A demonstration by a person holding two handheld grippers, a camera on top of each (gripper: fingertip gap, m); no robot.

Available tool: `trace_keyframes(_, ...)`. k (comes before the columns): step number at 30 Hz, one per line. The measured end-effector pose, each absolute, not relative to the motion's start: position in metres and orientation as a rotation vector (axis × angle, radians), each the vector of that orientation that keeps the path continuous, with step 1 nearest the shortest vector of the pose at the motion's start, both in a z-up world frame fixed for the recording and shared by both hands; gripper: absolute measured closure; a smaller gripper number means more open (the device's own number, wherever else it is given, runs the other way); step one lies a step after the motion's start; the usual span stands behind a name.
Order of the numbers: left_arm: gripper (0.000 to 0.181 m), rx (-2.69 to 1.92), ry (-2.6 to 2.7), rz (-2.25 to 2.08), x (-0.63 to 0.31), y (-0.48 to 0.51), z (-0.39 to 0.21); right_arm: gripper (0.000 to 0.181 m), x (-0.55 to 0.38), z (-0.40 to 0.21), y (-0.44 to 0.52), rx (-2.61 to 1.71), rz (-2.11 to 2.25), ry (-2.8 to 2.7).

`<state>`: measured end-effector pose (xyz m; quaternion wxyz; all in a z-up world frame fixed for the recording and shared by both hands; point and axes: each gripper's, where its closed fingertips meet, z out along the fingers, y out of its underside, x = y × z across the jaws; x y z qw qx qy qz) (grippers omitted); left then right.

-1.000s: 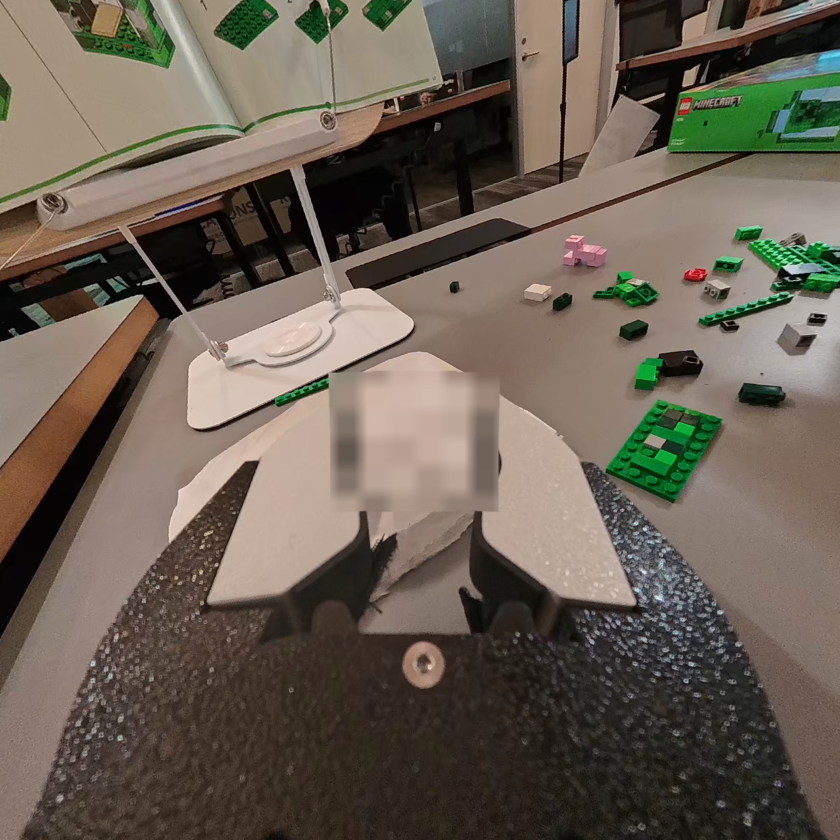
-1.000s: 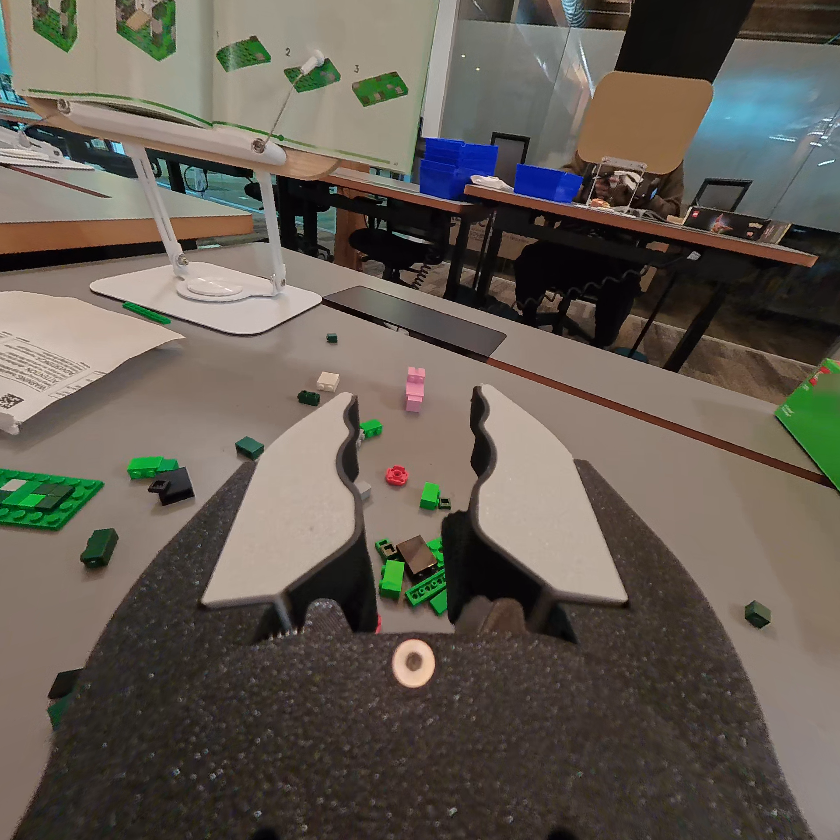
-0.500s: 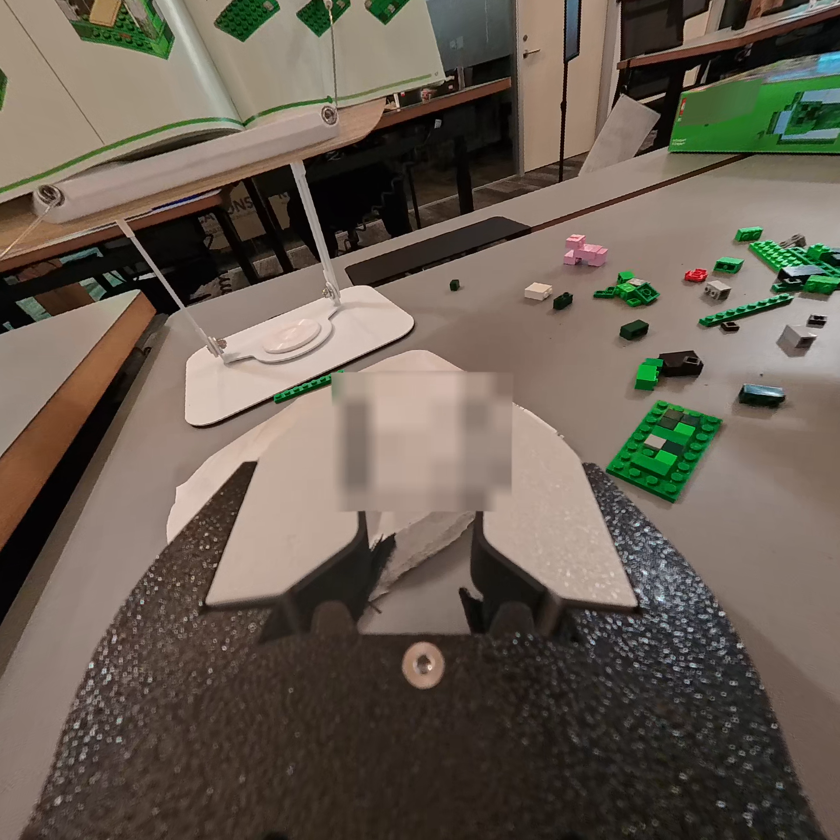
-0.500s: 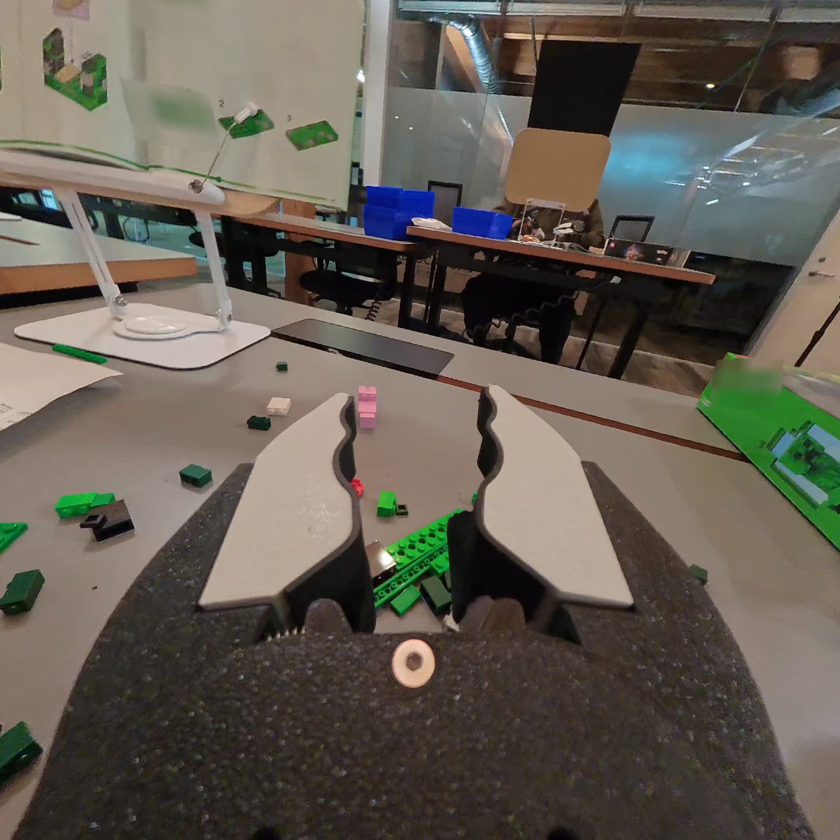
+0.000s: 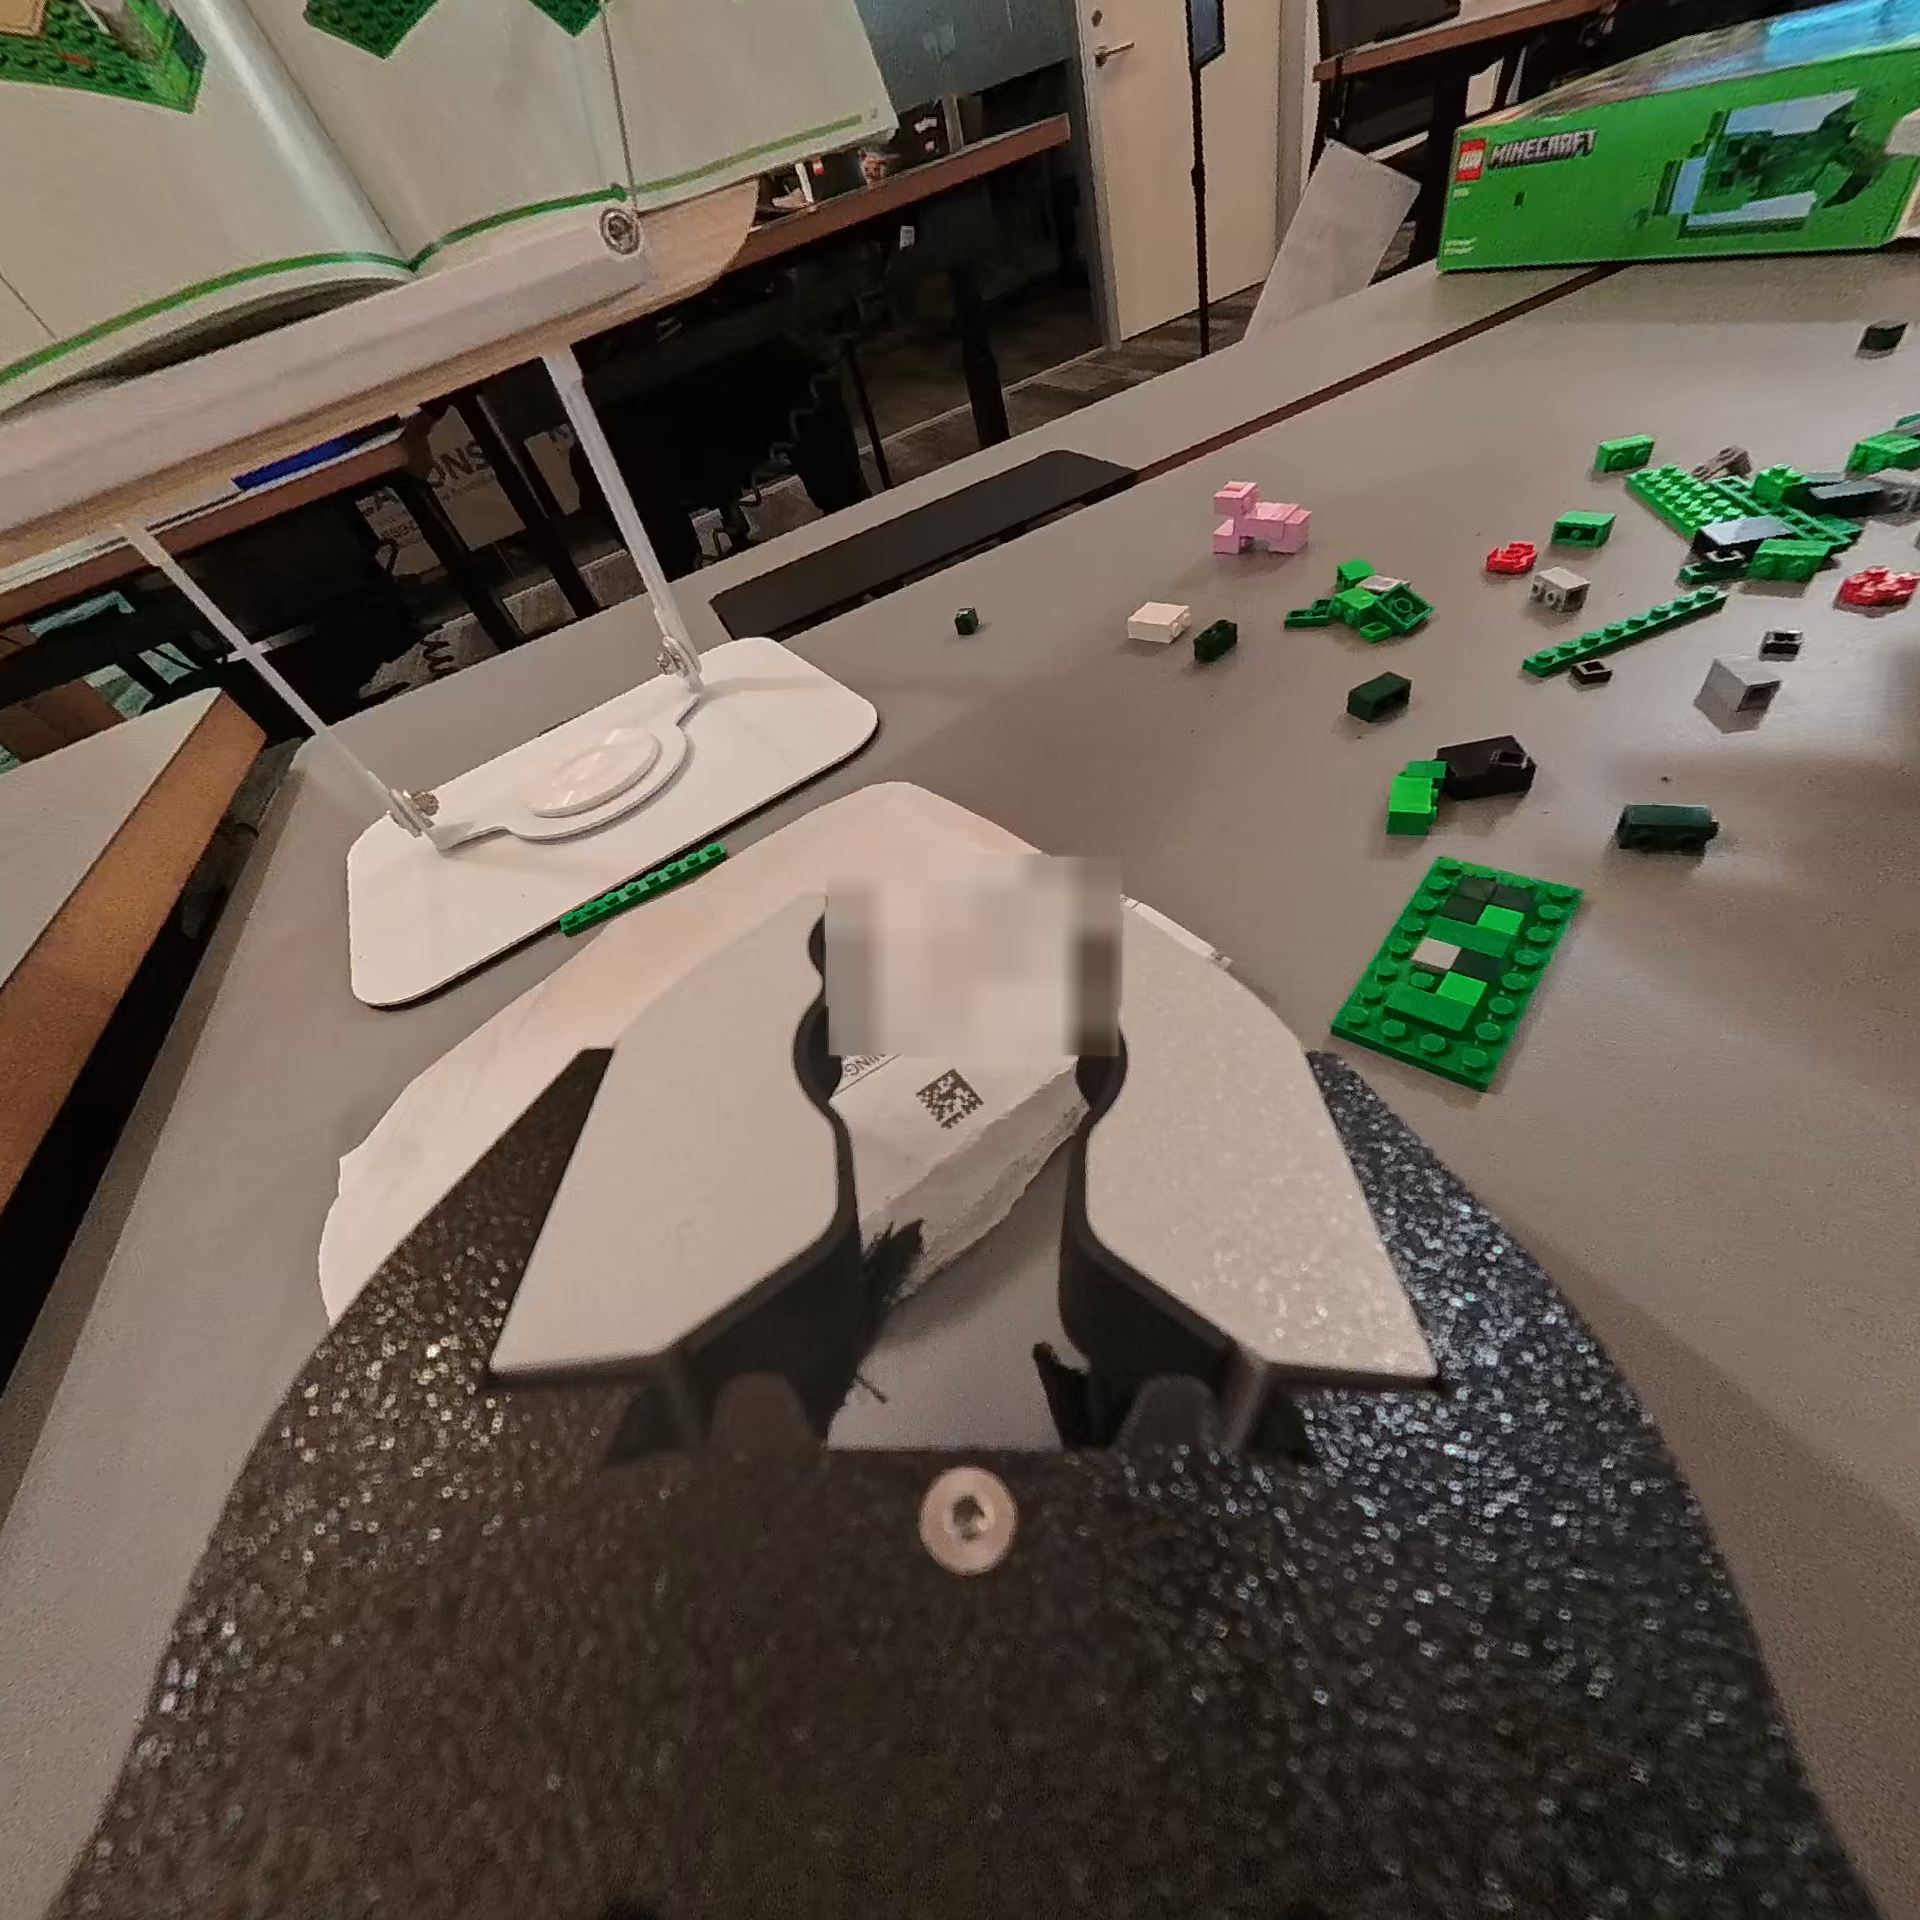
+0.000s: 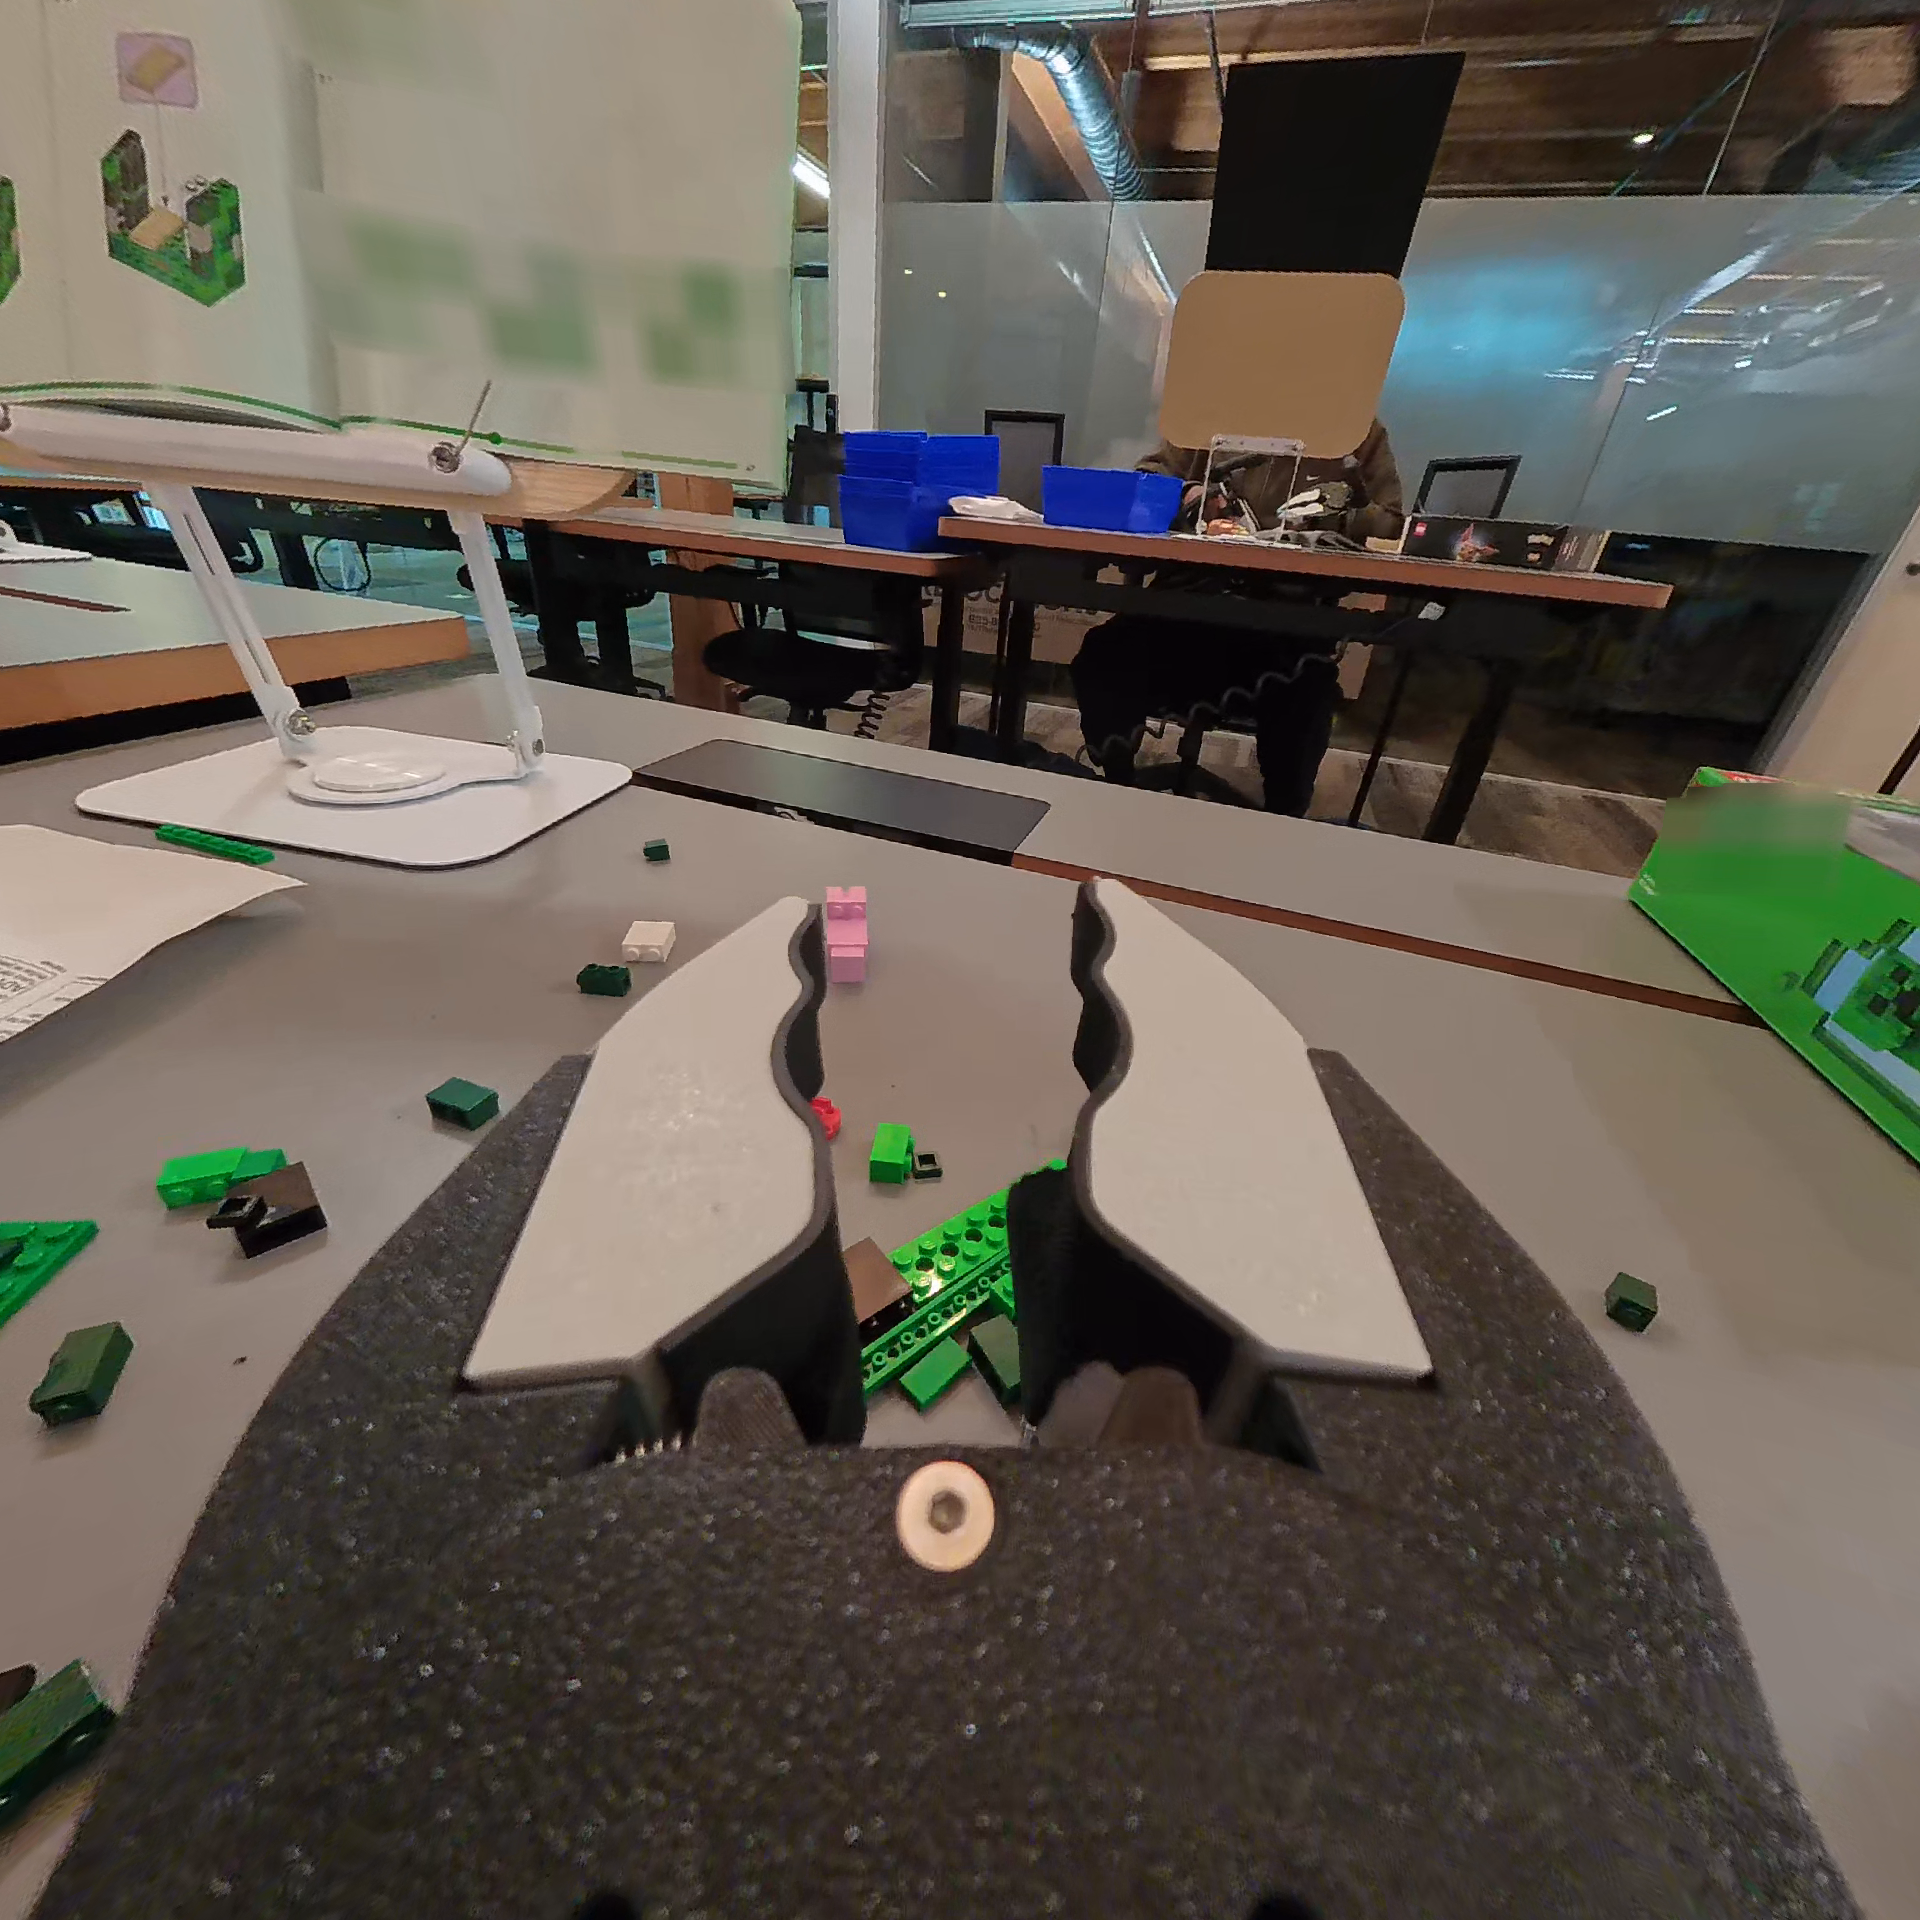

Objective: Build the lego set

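Left wrist view: my left gripper (image 5: 961, 997) hangs agape, empty, over the paper (image 5: 956, 1164); the plate (image 5: 1457, 971) at right centre bears few tiles. My right gripper (image 6: 943, 940), parted, holds nothing; bricks (image 6: 940, 1304) lie loose. Mostly unbuilt.

A blurry patch hides part of the white paper (image 5: 966, 1143). The open book (image 5: 312, 135) is cut off at 11 o'clock. The right gripper (image 6: 943, 914) hides part of the green brick pile (image 6: 940, 1304). The green box (image 6: 1808, 966) runs off at 3 o'clock.
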<state>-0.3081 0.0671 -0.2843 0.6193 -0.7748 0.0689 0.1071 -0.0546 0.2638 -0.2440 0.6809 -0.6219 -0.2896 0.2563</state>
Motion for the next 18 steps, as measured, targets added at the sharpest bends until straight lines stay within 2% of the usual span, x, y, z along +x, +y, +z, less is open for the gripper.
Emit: trace_keyframes(18,0.139,-1.770,0.134,0.225,-0.3103,0.0659,-0.2818,0.138,-0.0555,-0.2454,0.2647,-1.400,0.578,-0.655)
